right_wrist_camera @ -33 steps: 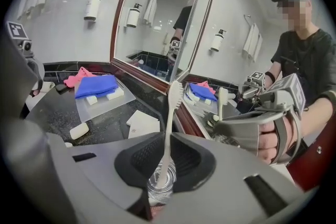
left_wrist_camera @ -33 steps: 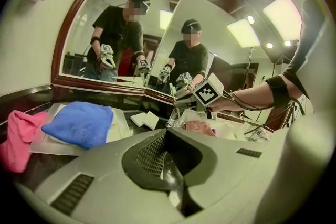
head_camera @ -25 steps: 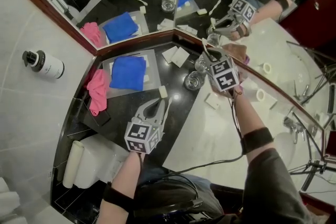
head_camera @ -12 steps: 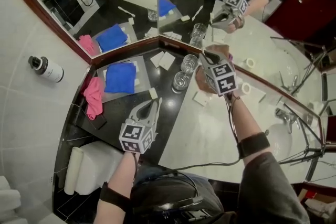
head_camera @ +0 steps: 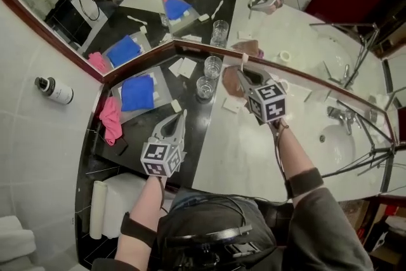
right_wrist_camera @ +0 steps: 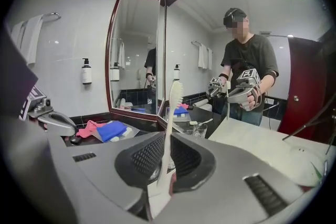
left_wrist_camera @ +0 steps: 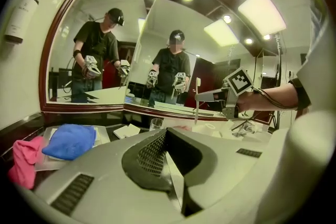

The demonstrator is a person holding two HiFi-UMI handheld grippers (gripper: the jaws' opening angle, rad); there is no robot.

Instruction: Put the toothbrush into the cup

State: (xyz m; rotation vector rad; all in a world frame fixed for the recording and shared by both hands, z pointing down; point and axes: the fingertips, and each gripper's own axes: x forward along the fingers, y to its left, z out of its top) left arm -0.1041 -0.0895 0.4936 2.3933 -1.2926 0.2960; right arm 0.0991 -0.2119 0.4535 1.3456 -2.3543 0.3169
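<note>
A white toothbrush stands upright between the pads of my right gripper, which is shut on its handle. In the head view that gripper hangs above the pale counter, just right of two clear glass cups on the black counter near the mirror corner. The toothbrush sticks up past the fingertips. My left gripper hovers over the black counter in front of the cups, shut and holding nothing. In the left gripper view the jaws meet, with one cup beyond them.
A blue cloth lies on a tray with a pink cloth at its left. A brown cloth sits beside the cups. A sink basin with a tap is at the right. Mirrors line the back, and a bottle hangs on the wall.
My right gripper has risen with the toothbrush, rolled, and drawn to the right of the cups. My left gripper has lifted a little. Both stay shut.
</note>
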